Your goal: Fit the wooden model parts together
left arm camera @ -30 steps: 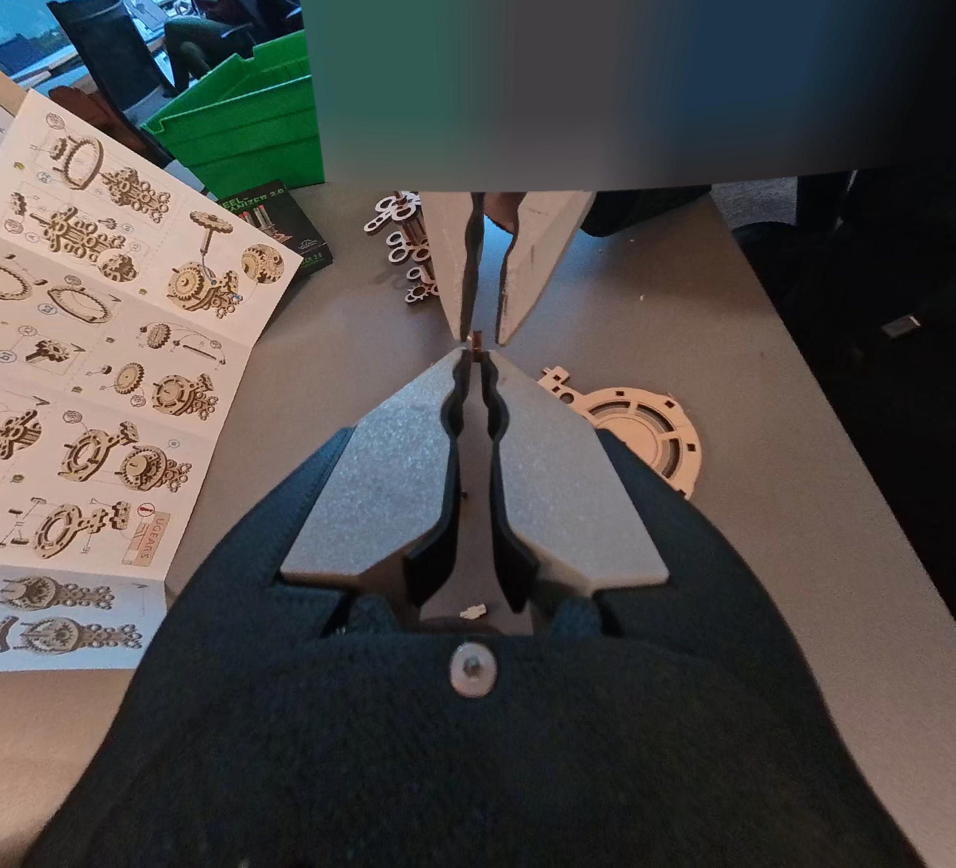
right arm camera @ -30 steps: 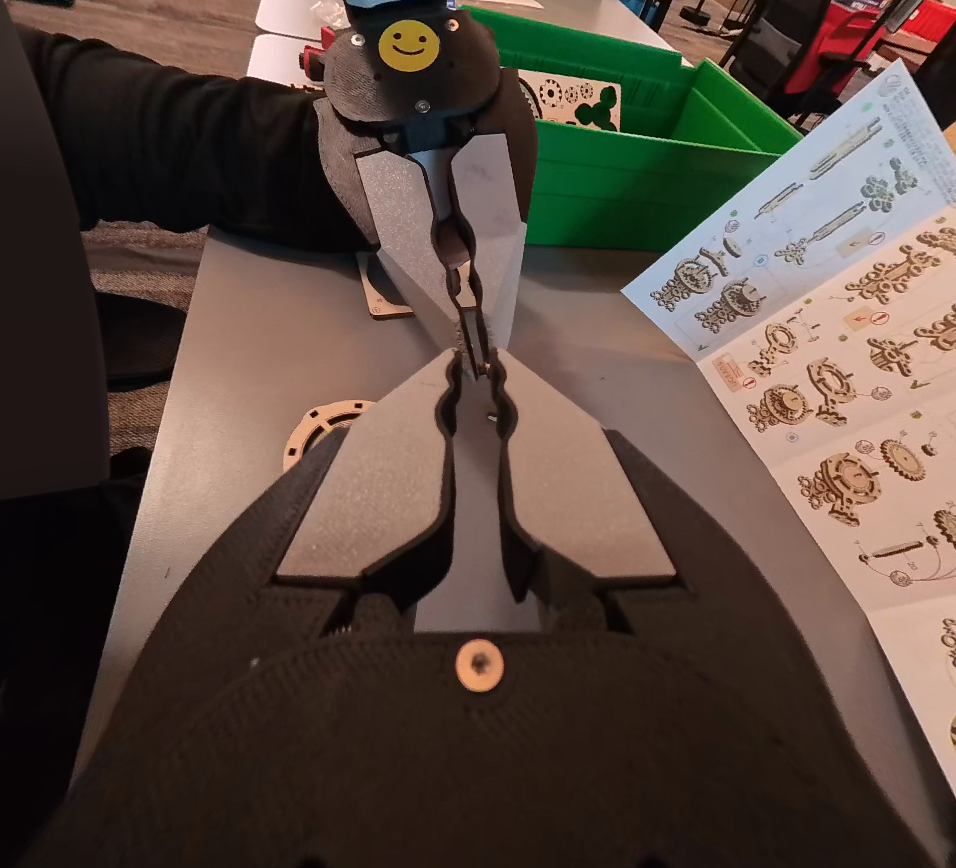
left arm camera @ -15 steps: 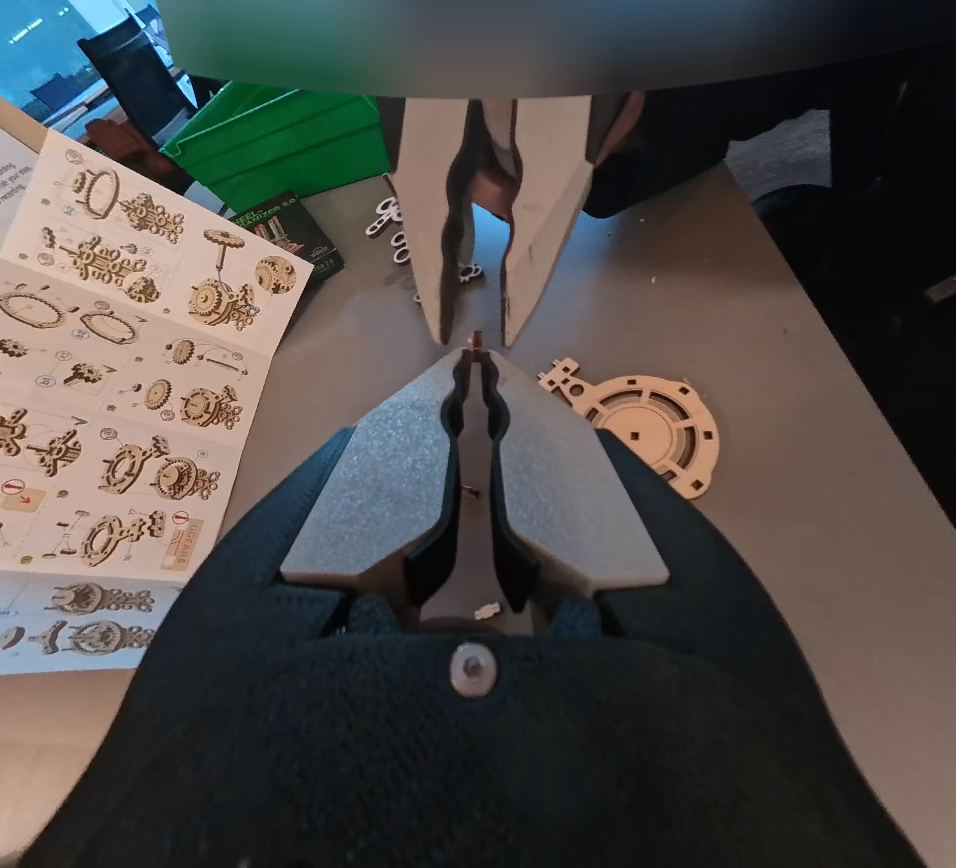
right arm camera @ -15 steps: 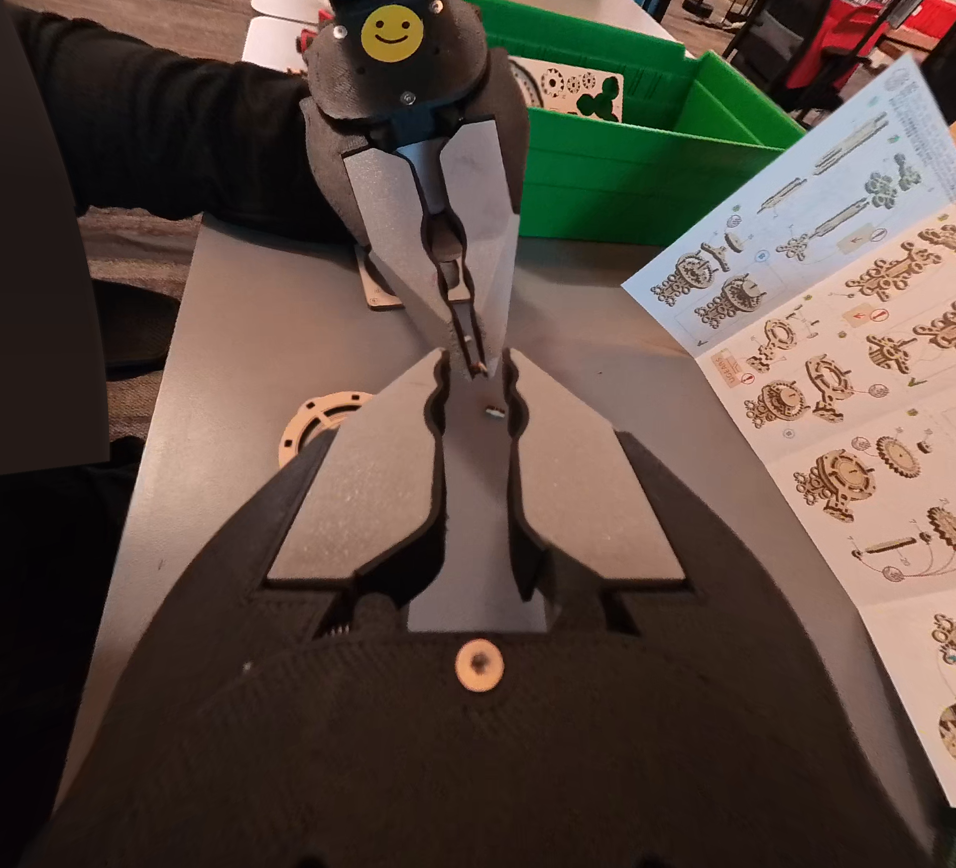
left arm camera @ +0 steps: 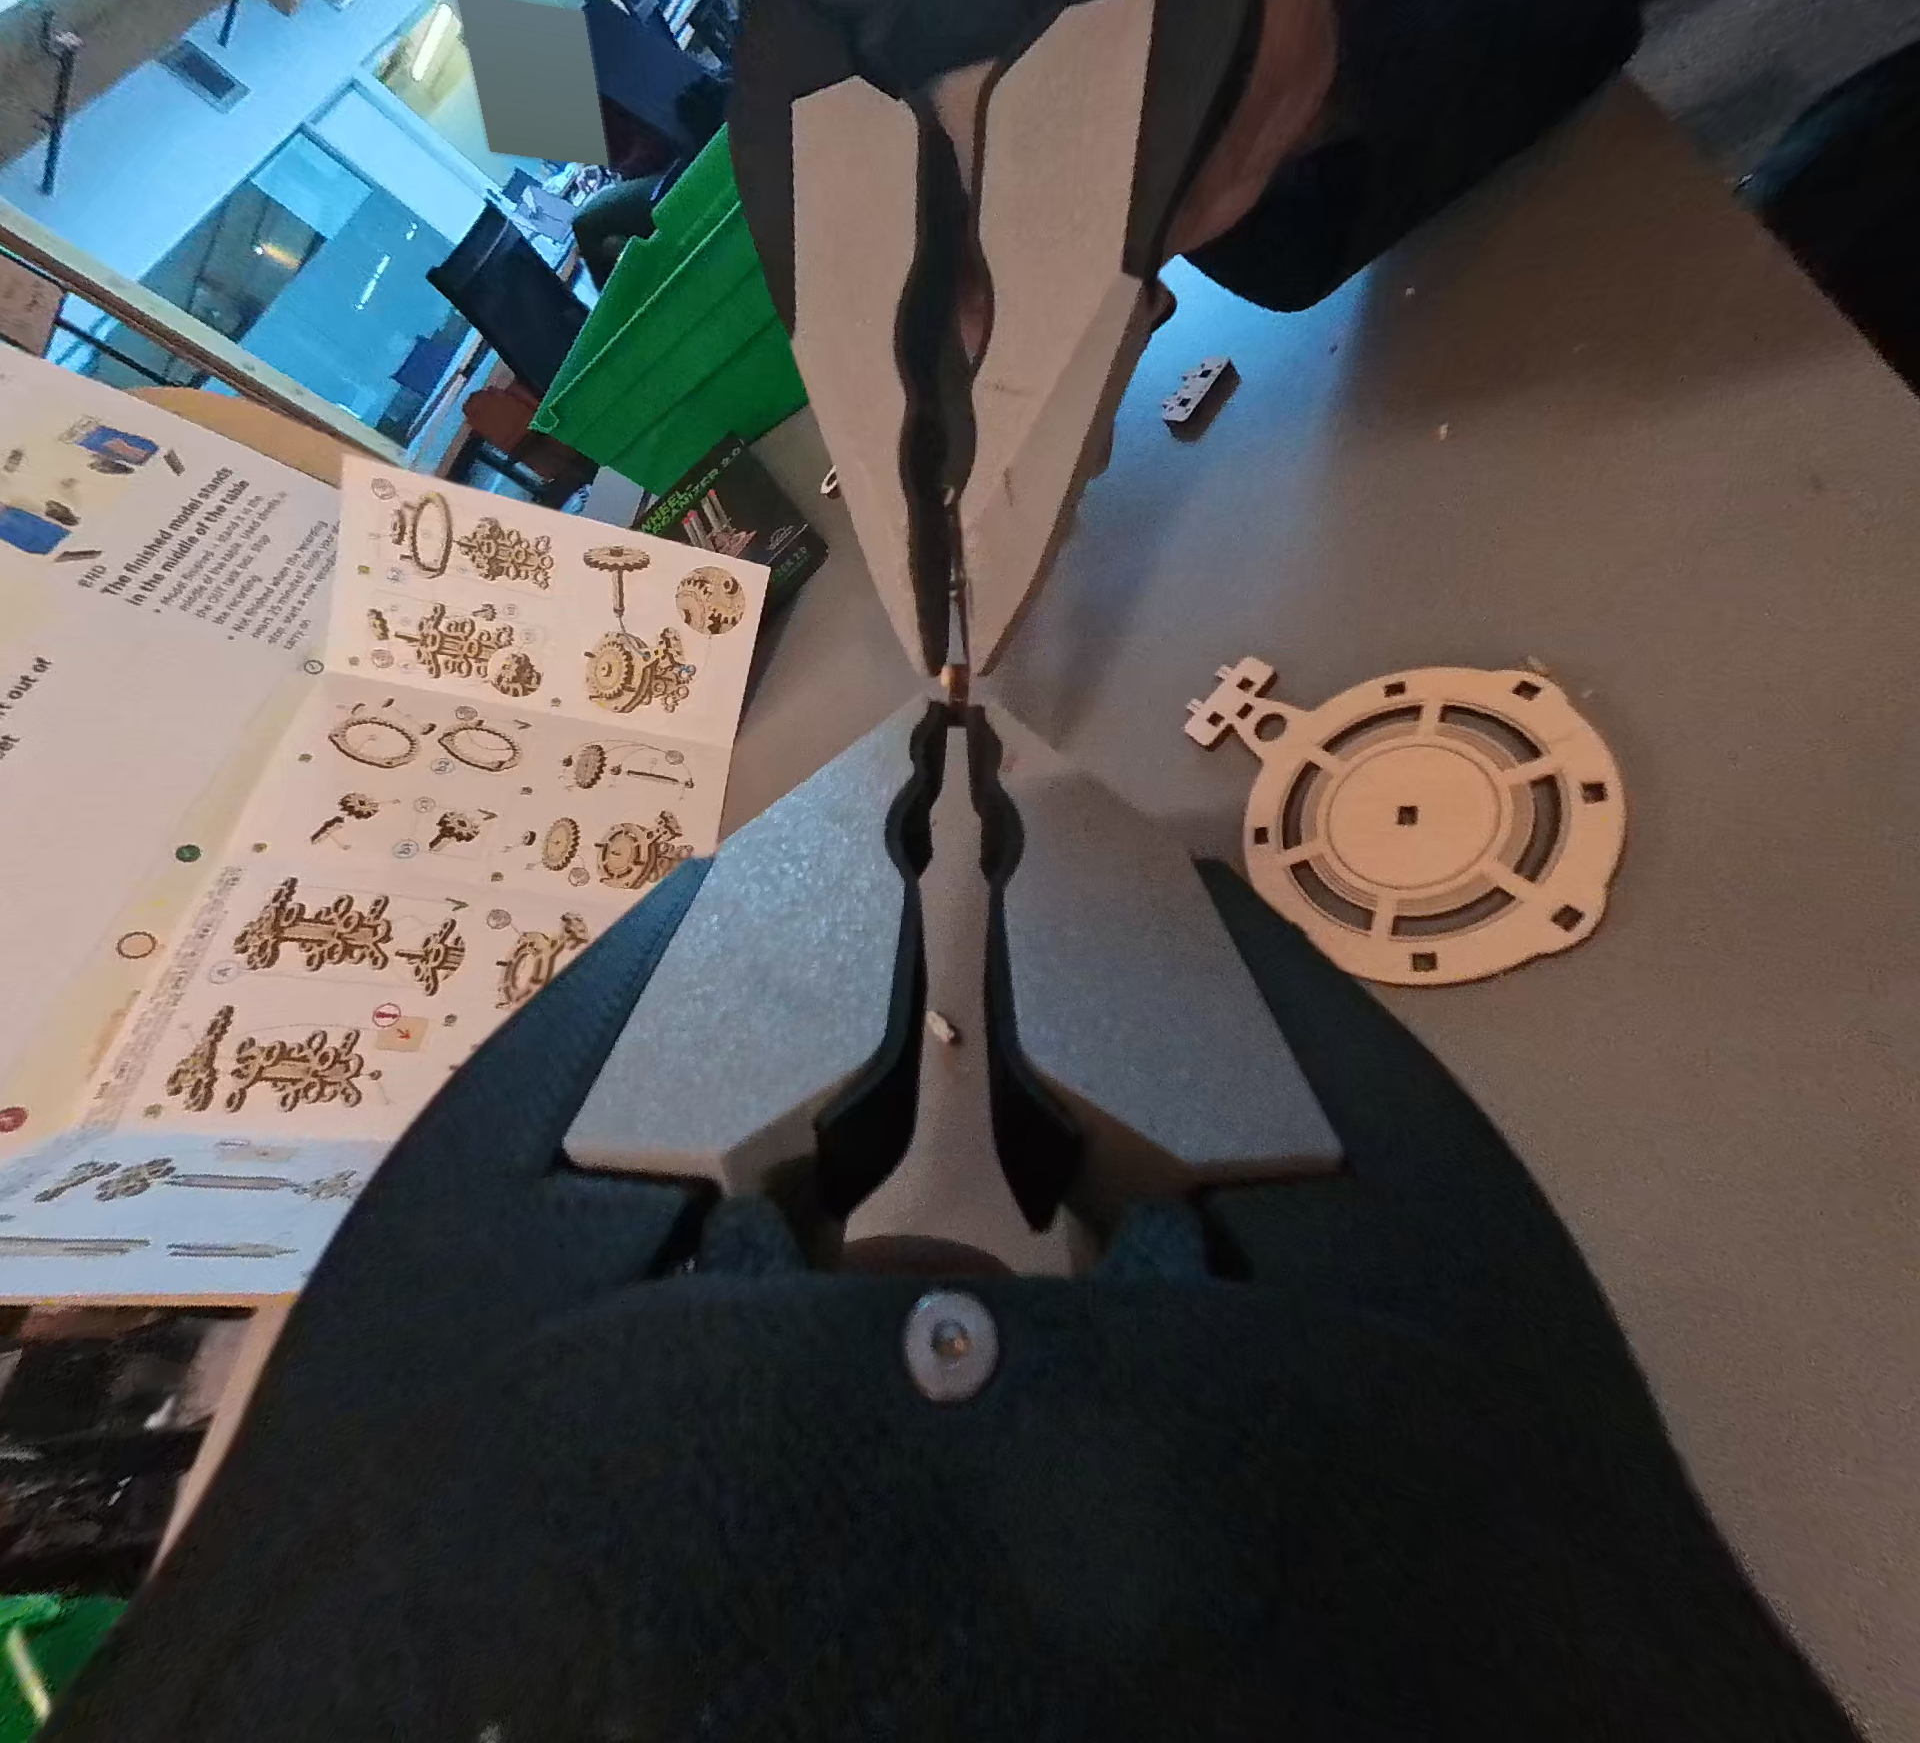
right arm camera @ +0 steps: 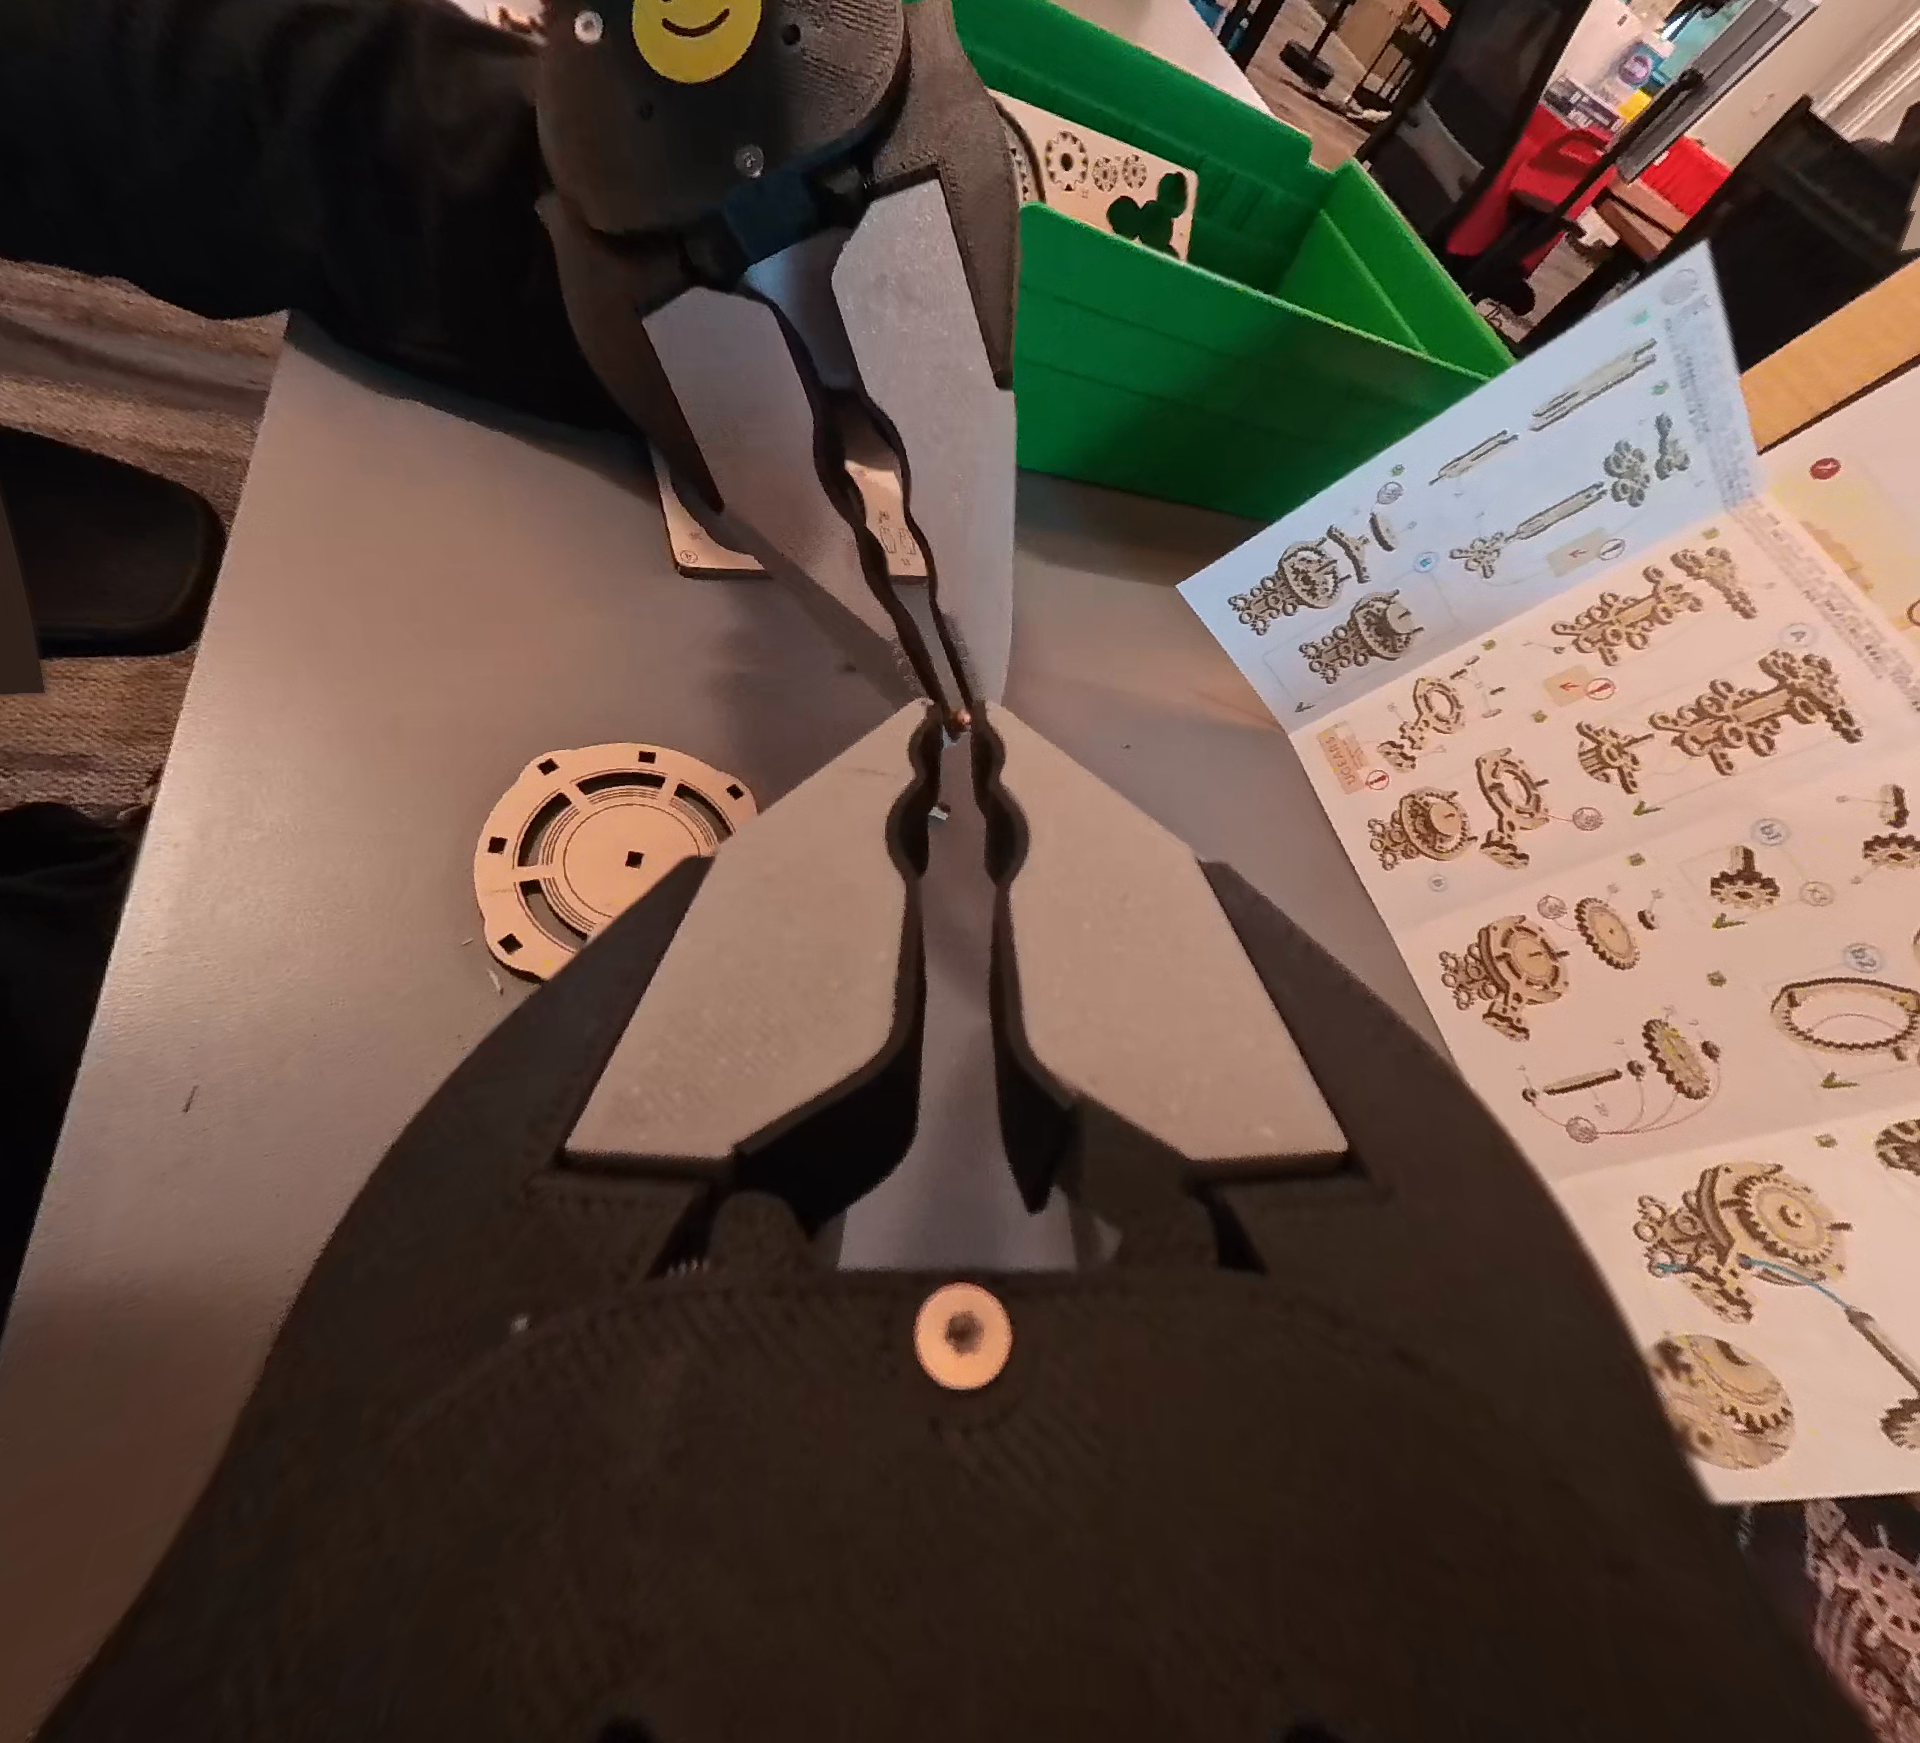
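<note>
A small wooden peg (left arm camera: 954, 681) is pinched at the tip of my left gripper (left arm camera: 951, 714), which is shut on it. My right gripper (left arm camera: 948, 654) comes in from above, tip to tip, with its jaws closed down on the peg's other end. In the right wrist view the peg (right arm camera: 962, 714) sits at the tip of my right gripper (right arm camera: 956, 725), and the left gripper (right arm camera: 948, 701) meets it from the far side. A round slotted wooden disc (left arm camera: 1425, 823) lies flat on the grey table to the right, apart from both grippers. It also shows in the right wrist view (right arm camera: 597, 852).
A folded instruction sheet (left arm camera: 416, 810) covers the table's left side; it also shows in the right wrist view (right arm camera: 1610, 862). A green bin (right arm camera: 1195, 363) stands behind, a dark box (left arm camera: 732, 514) beside it. A cut wooden sheet (right arm camera: 698, 540) lies under the left gripper. A tiny pale scrap (left arm camera: 941, 1028) is on the table. Left and right tips are no more than a few centimetres apart. The round slotted wooden disc (left arm camera: 1425, 823) is about equally far from each gripper, around 9 cm. It is also in sight in the right wrist view (right arm camera: 618, 840).
The right gripper opened half a second ago and has closed again at the peg. Both grippers tilted and rose a little. The left stayed shut on the peg.
</note>
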`<state>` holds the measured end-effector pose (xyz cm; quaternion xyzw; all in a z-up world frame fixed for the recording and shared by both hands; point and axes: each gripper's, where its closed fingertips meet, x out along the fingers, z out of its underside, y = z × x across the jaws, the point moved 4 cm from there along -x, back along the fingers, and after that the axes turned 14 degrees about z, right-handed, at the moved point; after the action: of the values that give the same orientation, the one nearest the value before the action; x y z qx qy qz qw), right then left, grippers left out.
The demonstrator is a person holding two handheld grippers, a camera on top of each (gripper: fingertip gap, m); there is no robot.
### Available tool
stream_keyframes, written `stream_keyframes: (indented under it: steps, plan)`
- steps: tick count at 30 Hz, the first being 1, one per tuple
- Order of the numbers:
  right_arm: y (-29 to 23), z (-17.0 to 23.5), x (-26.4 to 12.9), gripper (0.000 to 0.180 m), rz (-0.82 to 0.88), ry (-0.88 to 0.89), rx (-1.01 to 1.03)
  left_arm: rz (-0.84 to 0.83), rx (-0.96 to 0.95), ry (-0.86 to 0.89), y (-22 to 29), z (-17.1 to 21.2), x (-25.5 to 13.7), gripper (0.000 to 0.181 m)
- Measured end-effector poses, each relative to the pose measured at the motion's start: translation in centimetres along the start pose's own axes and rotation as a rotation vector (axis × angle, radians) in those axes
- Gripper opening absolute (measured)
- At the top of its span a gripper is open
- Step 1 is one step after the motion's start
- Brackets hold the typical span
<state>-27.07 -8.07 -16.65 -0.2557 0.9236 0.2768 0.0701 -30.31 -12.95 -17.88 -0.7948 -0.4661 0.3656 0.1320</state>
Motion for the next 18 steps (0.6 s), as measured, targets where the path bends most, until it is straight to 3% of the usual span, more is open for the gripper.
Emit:
stream_keyframes:
  steps: [15, 18]
  plan:
    - [-0.64, -0.04, 0.01, 0.007, 0.01, 0.01, -0.081, -0.03, 0.035, -0.035, -0.07, 0.05, 0.02, 0.001]
    - [0.22, 0.52, 0.17, 0.0, 0.048, -0.029, -0.063, -0.022, 0.045, -0.055, 0.12, 0.27, 0.33, 0.001]
